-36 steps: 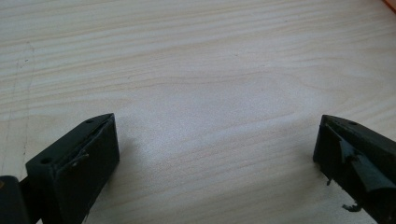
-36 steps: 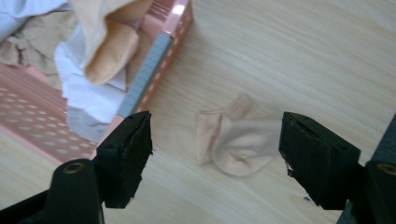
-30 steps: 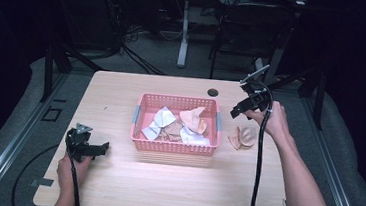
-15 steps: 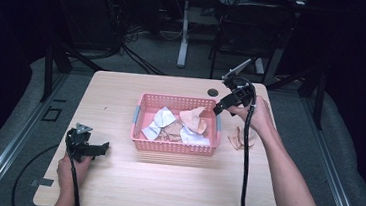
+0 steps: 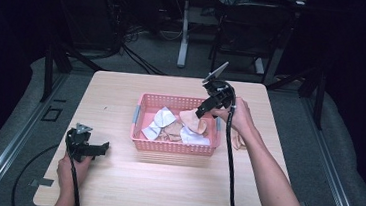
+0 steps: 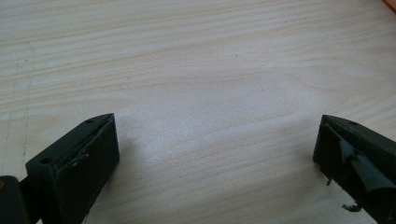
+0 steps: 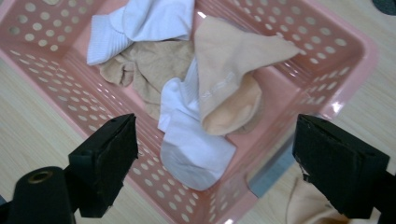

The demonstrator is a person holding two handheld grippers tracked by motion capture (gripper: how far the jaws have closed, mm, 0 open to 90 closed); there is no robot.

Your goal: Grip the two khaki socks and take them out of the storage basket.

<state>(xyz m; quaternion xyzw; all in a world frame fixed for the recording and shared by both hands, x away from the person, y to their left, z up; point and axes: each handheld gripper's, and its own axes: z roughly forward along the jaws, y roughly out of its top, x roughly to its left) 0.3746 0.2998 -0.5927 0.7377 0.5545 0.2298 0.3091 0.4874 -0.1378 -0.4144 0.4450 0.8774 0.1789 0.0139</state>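
Observation:
A pink perforated basket [image 5: 173, 148] stands mid-table, its rim [image 7: 355, 42] close under my right gripper. Inside lie a peach sock [image 5: 192, 120] [image 7: 233, 60], white socks [image 5: 162, 117] [image 7: 196, 149] and a tan sock [image 7: 149, 65]. My right gripper [image 5: 201, 112] [image 7: 219, 127] hovers over the basket's right end. Its jaws have just been opening and stand open with nothing between them. Another peach sock [image 5: 238, 138] [image 7: 308, 205] lies on the table right of the basket. My left gripper [image 5: 97, 149] [image 6: 217, 123] rests open on bare wood at the left.
The light wooden table [image 5: 128, 188] has free room in front of and left of the basket. A small black round object [image 7: 385, 4] lies beyond the basket's far corner. Chairs and table legs stand on the floor behind.
My right gripper has moved left, from above the sock on the table to over the basket's right end. The left gripper has stayed put.

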